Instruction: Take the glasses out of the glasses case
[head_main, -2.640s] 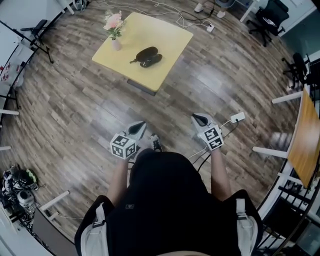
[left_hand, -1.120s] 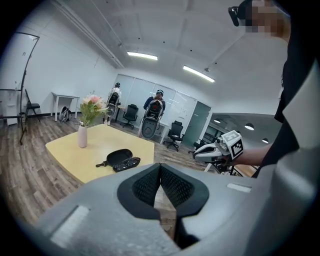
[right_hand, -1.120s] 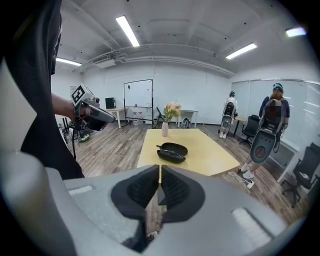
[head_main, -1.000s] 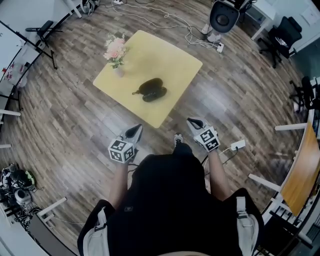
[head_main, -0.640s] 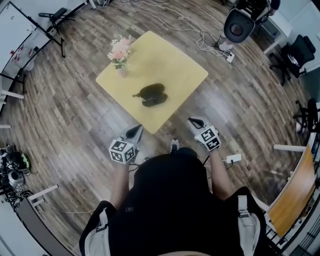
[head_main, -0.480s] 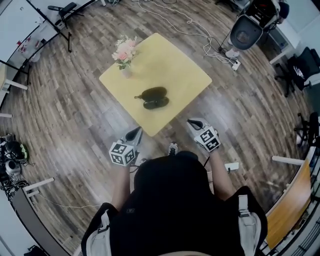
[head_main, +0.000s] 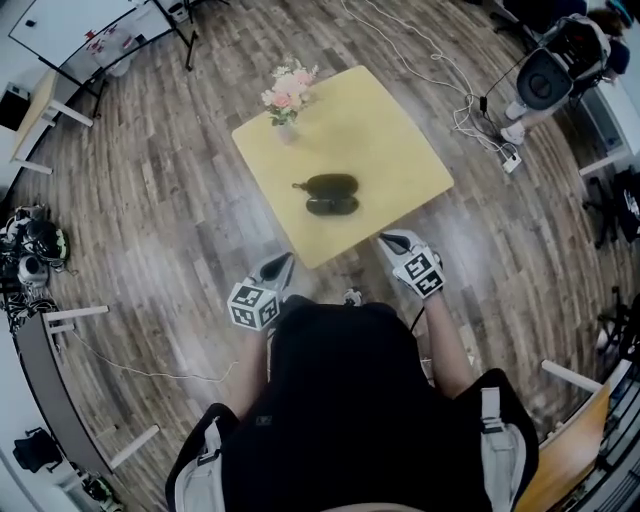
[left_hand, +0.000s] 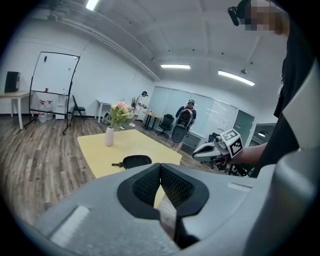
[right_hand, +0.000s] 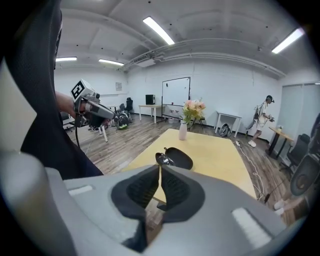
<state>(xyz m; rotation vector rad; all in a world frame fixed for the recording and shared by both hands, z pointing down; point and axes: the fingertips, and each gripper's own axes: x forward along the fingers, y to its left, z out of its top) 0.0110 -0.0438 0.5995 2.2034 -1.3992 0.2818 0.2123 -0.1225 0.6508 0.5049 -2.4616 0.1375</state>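
Yellow table (head_main: 385, 140) | glasses case (head_main: 330, 187) | left gripper (head_main: 284, 260), right gripper (head_main: 387, 239) at near edge | fingers (left_hand: 146, 188) pressed together

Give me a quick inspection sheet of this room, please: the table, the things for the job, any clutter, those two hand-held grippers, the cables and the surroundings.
Surface: square yellow table, mostly bare.
Job's things: dark glasses case near the table's middle, seemingly lying open in two halves; the glasses cannot be clearly made out.
Clutter: vase of pink flowers near the table's far left edge.
Grippers: left gripper and right gripper both shut and empty, held by the table's near edge, away from the case.
Cables: white cables and a power strip on the floor to the right.
Surroundings: wood floor, whiteboard, people standing far off.
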